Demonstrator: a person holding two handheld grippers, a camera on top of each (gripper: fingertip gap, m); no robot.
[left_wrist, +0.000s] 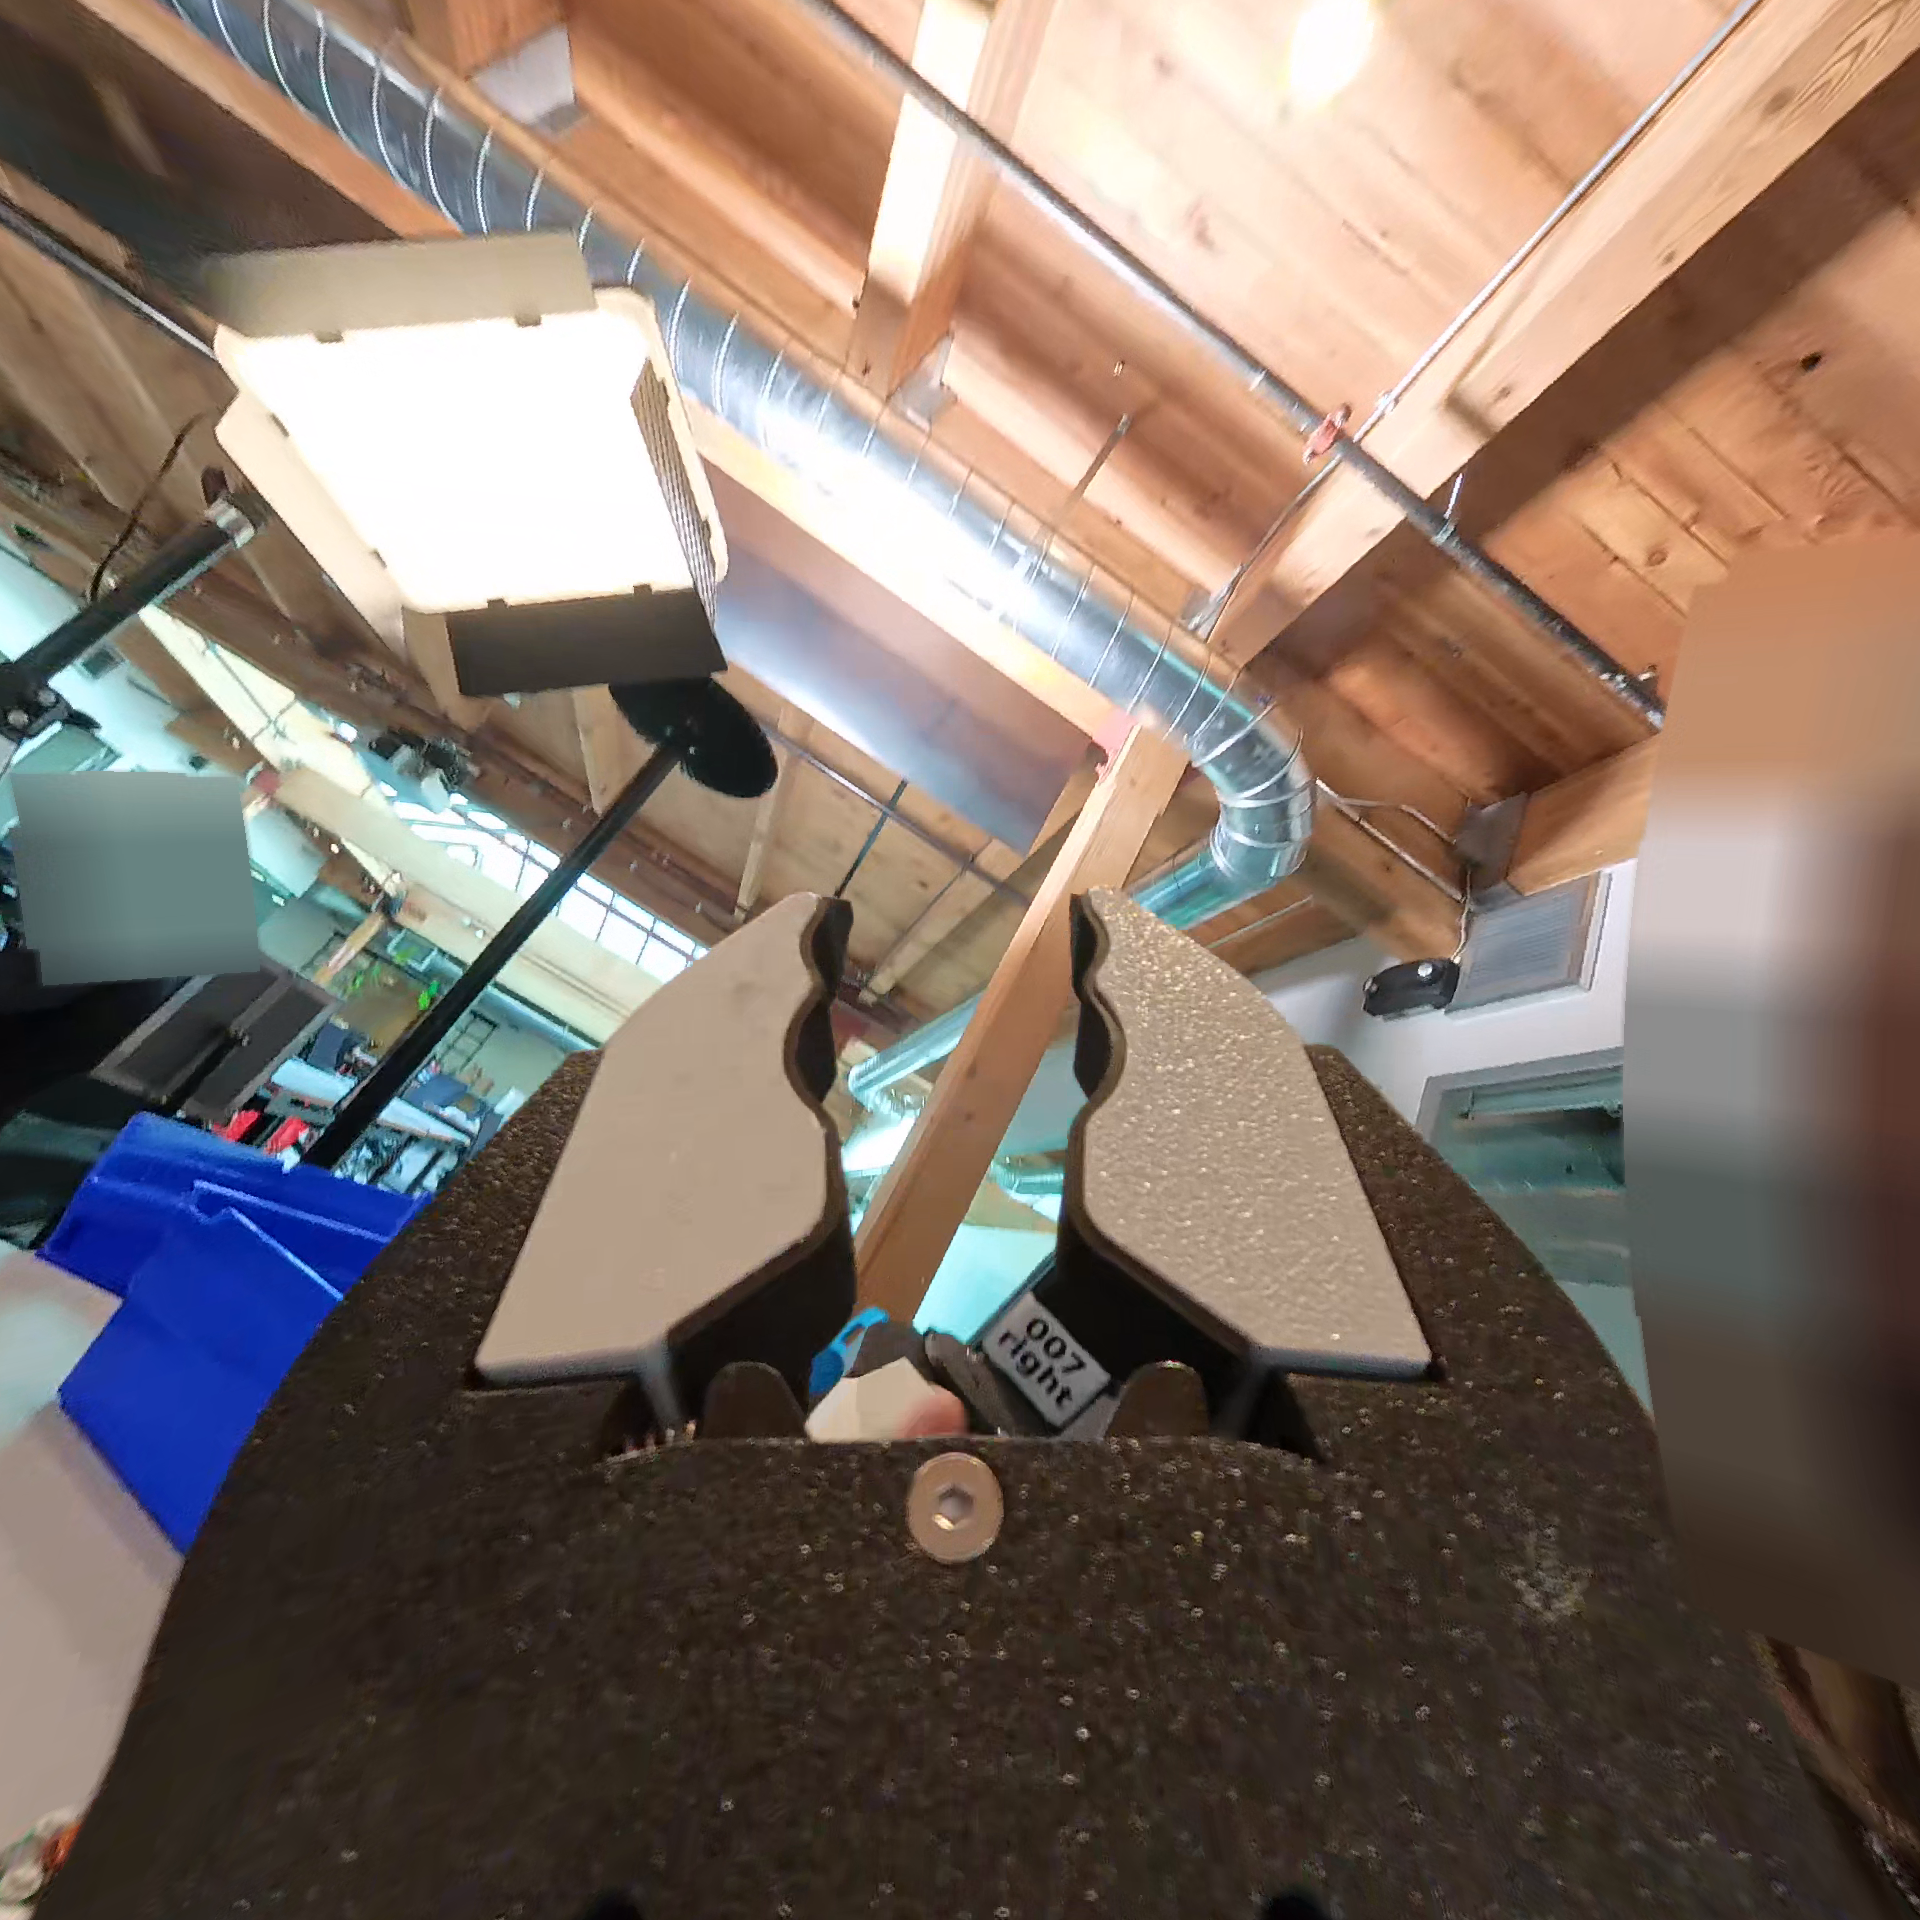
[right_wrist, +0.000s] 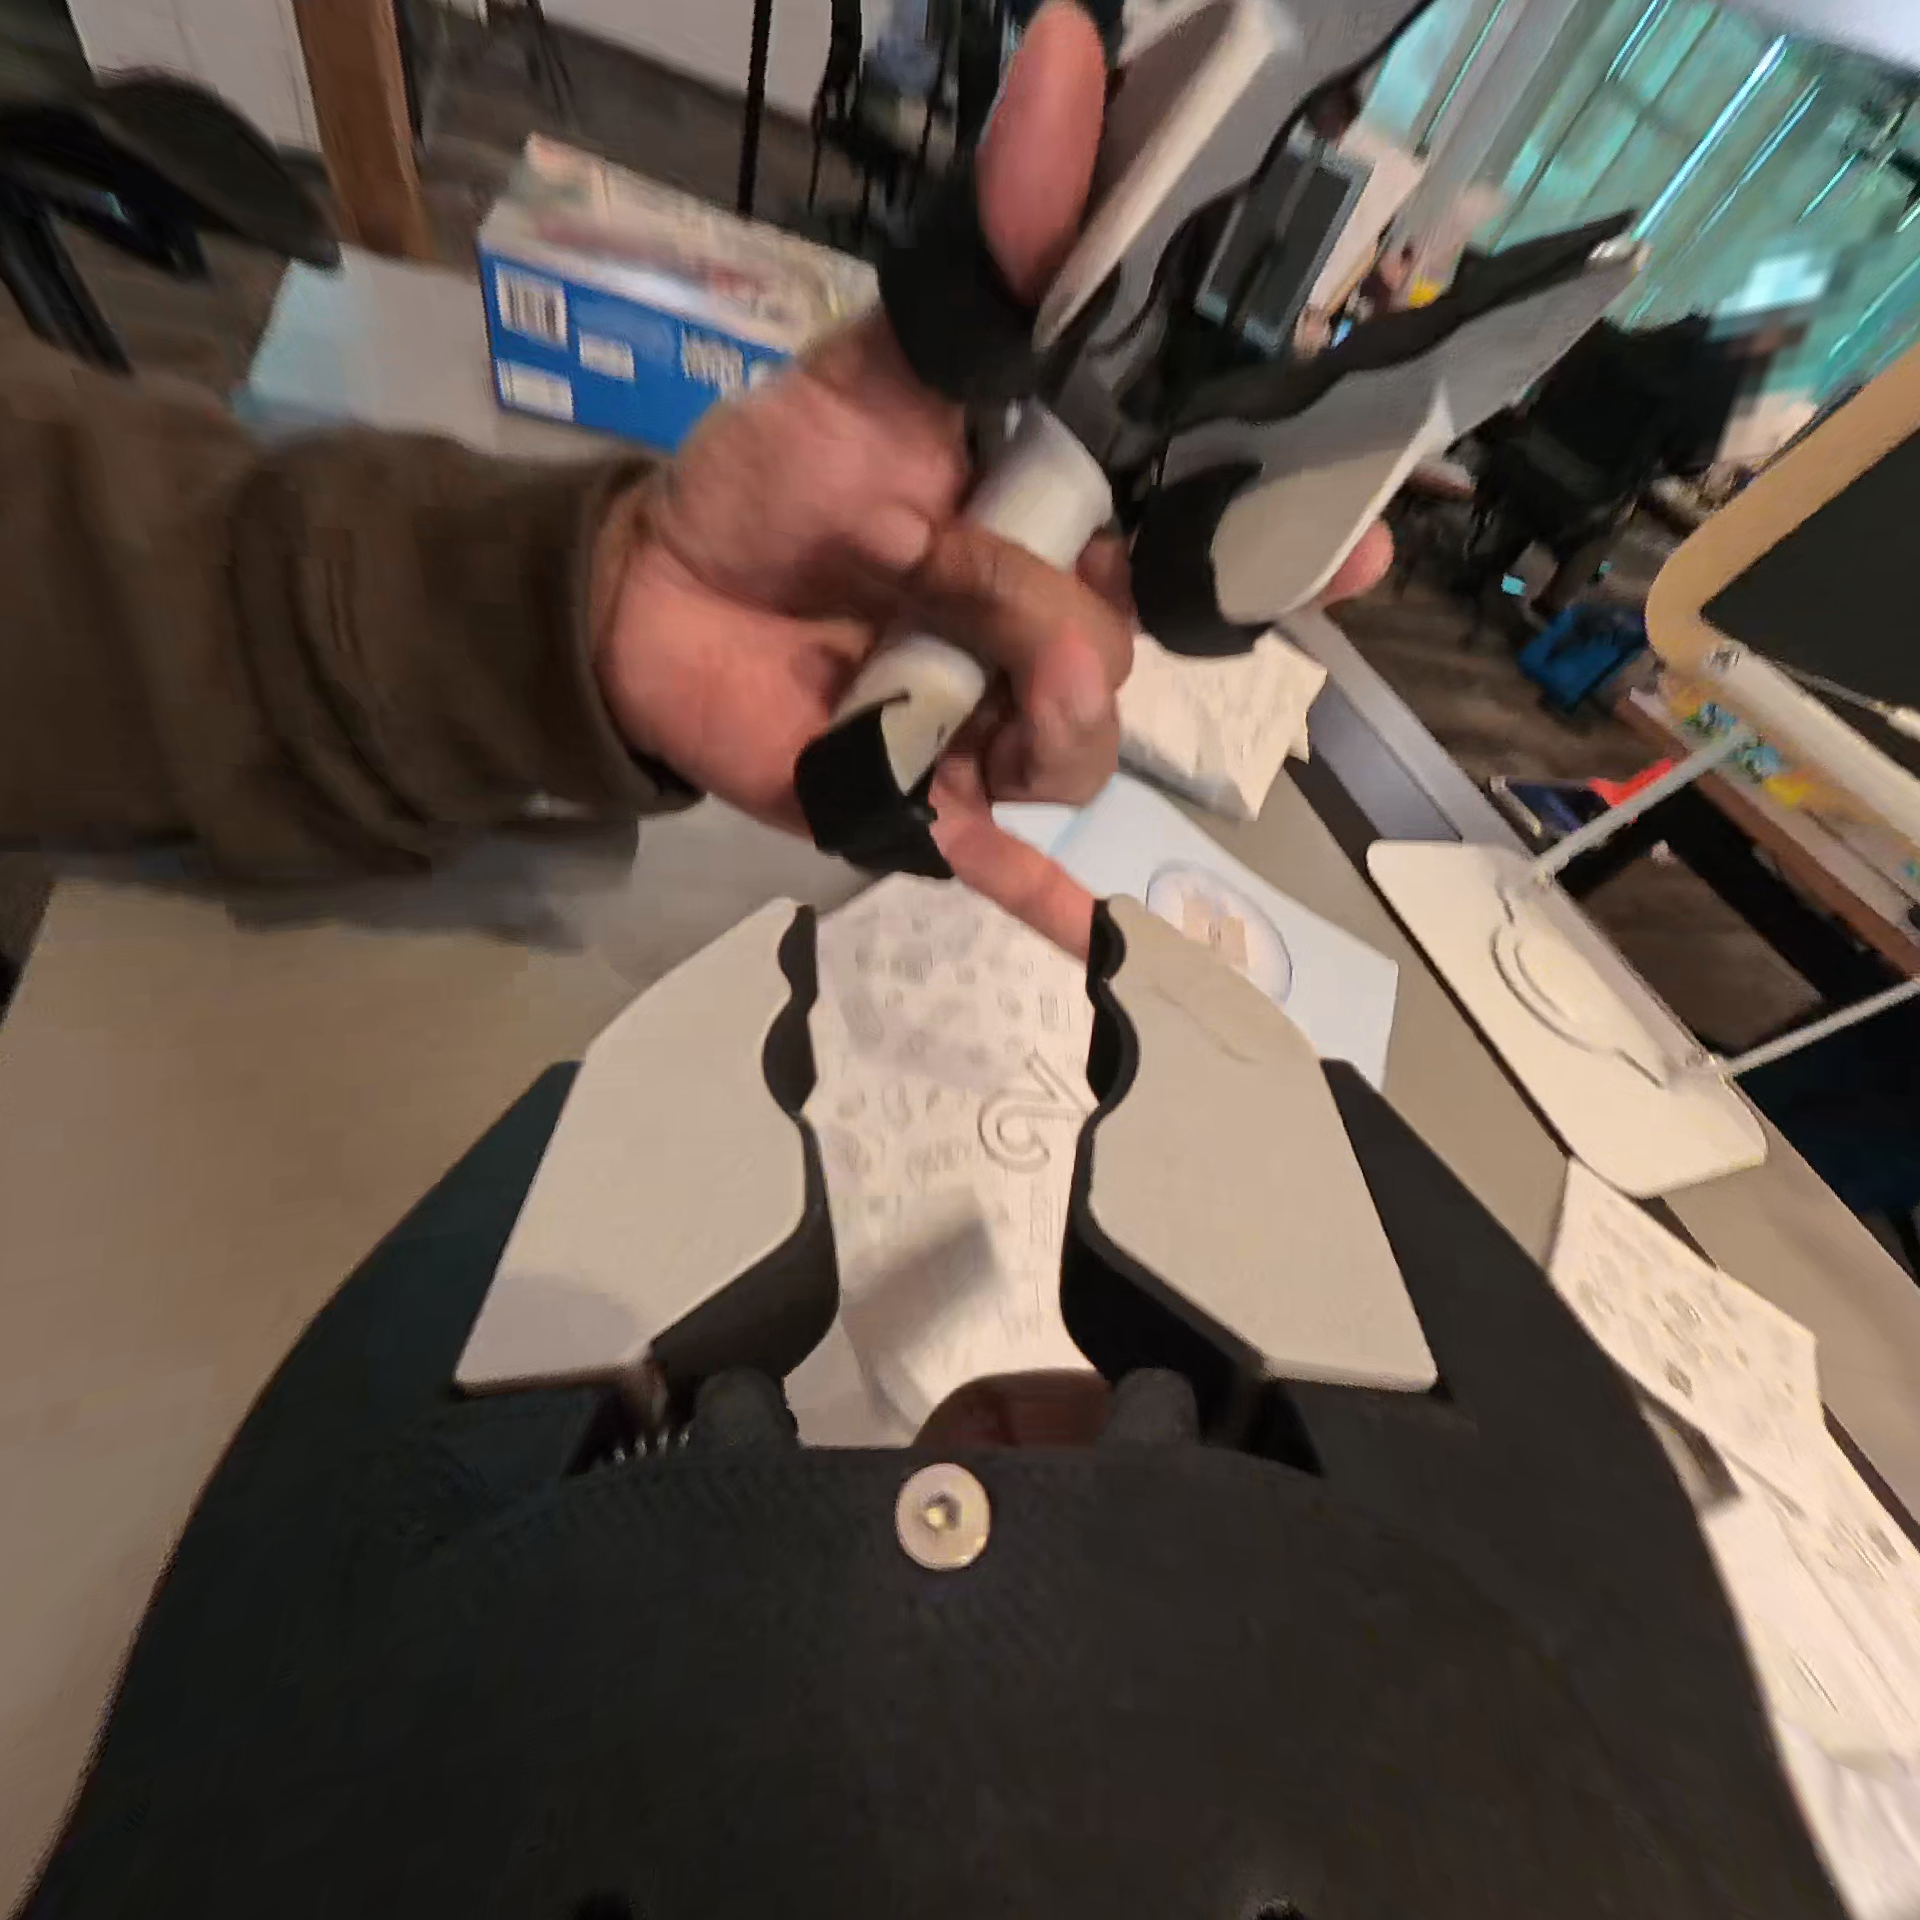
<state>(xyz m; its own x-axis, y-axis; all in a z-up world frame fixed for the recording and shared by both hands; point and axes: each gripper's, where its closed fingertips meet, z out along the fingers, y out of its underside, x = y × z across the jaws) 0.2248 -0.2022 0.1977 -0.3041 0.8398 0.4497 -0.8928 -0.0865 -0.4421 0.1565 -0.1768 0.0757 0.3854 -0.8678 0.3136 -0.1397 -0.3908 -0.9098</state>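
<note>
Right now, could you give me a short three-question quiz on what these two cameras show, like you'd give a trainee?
1. True or false: the left gripper points up at a wooden ceiling.
2. What lies on the table beneath the right gripper's open jaws? A) printed paper B) a blue bin C) a mug
3. Fill in: the hand ahead of the right gripper grips the other ____.

Key: 1 true. 2 A, the printed paper. 3 gripper.

Lamp panel (left_wrist: 457, 468) glares overhead; hand (right_wrist: 831, 582) motion-blurred; edges bent, perhaps fisheye; table dimmer.
</note>
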